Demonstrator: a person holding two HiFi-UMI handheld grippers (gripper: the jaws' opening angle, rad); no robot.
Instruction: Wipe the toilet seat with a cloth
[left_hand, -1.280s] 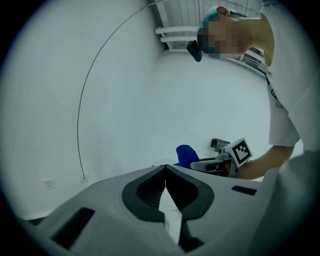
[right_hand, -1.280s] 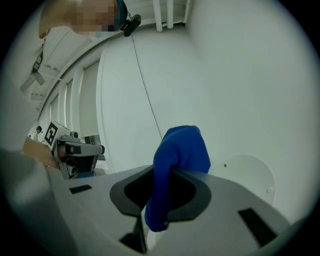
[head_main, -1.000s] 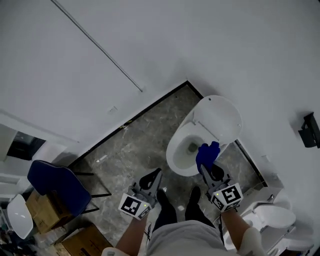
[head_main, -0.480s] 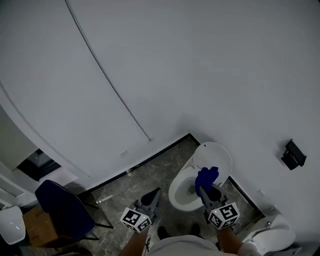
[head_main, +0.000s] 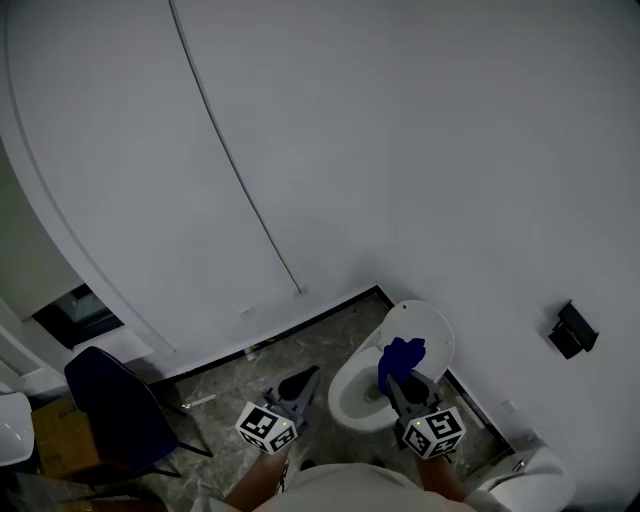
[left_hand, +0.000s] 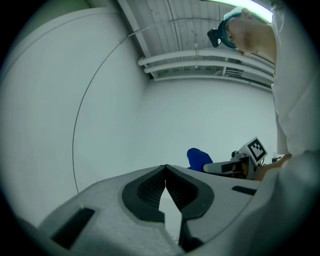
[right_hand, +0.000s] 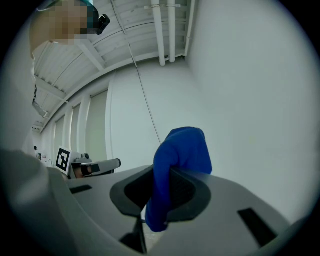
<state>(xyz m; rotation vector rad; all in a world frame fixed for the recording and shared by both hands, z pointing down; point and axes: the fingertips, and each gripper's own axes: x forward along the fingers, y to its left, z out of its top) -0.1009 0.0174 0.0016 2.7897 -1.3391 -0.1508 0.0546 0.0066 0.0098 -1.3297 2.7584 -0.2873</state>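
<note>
The white toilet (head_main: 352, 392) stands in the floor corner with its lid (head_main: 424, 338) raised against the wall. My right gripper (head_main: 394, 377) hovers above the bowl, shut on a blue cloth (head_main: 401, 356) that bunches up past its tips. In the right gripper view the blue cloth (right_hand: 182, 149) is pinched between the jaws of my right gripper (right_hand: 167, 172), which points at the white wall. My left gripper (head_main: 304, 380) is held left of the toilet. In the left gripper view my left gripper (left_hand: 165, 168) is shut with nothing in it, its tips touching.
A blue chair (head_main: 115, 408) and a cardboard box (head_main: 52, 432) stand at the lower left. A second white fixture (head_main: 532, 484) sits at the bottom right. A black holder (head_main: 570, 336) hangs on the right wall. The floor (head_main: 262, 368) is dark stone.
The head view has tilted up, so the toilet sits lower and smaller and more wall shows. Both grippers keep their places relative to each other, and the cloth stays held.
</note>
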